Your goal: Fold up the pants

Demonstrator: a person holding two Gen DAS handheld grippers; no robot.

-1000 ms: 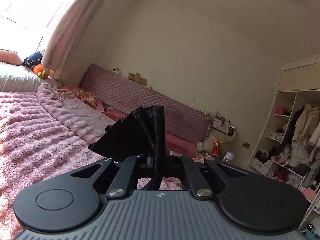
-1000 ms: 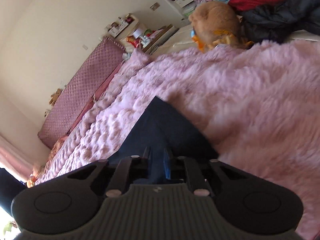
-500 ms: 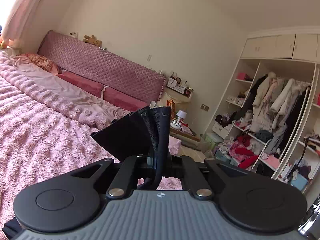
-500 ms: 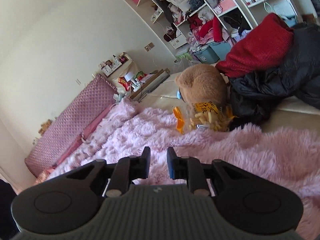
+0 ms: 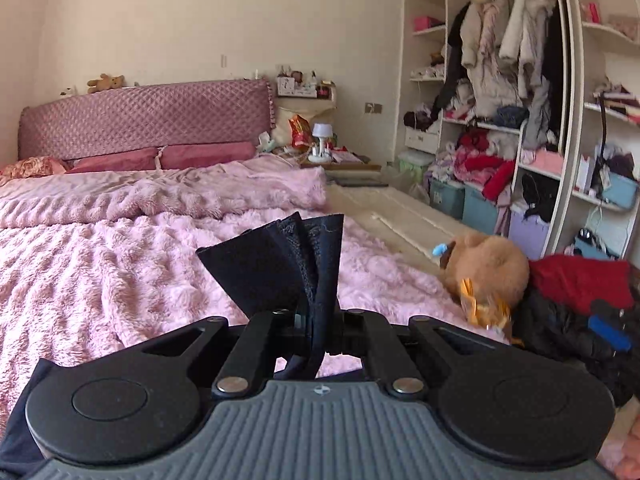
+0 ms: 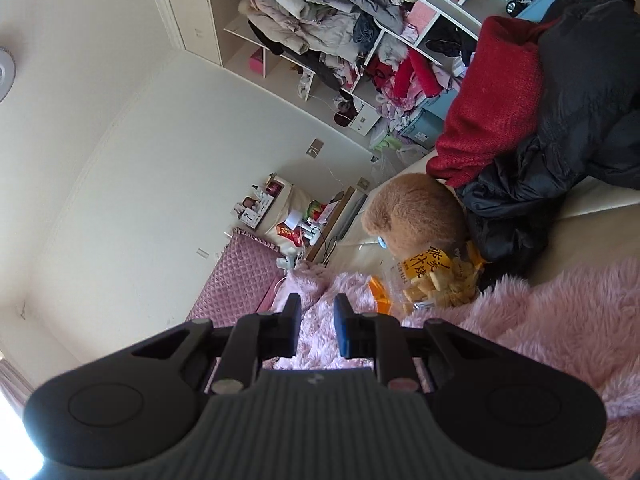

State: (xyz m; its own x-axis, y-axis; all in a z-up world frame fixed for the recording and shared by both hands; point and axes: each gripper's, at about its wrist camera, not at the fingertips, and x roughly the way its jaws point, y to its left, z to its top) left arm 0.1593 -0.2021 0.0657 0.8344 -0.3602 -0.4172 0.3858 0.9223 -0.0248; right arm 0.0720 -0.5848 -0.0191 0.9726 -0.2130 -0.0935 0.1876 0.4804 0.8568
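Note:
Dark navy pants (image 5: 280, 264) stick up in a folded bunch from my left gripper (image 5: 316, 316), which is shut on the cloth above the fluffy pink blanket (image 5: 100, 272). More dark cloth hangs at the lower left corner of the left wrist view. My right gripper (image 6: 316, 322) is open with a narrow gap and nothing between its fingers. It is rolled sideways over the pink blanket (image 6: 540, 320) and points toward the bed's far side. No pants show in the right wrist view.
A brown plush toy (image 5: 486, 264) and a snack bag (image 6: 436, 280) lie at the bed's edge beside a red garment (image 5: 576, 280) and a black jacket (image 6: 580, 120). Open shelves (image 5: 500, 100) full of clothes line the right wall. A quilted pink headboard (image 5: 144, 120) stands behind.
My left gripper has swung to the right with the pants, from the window side toward the shelves. My right gripper let go of the dark cloth, opened slightly and lifted toward the plush toy.

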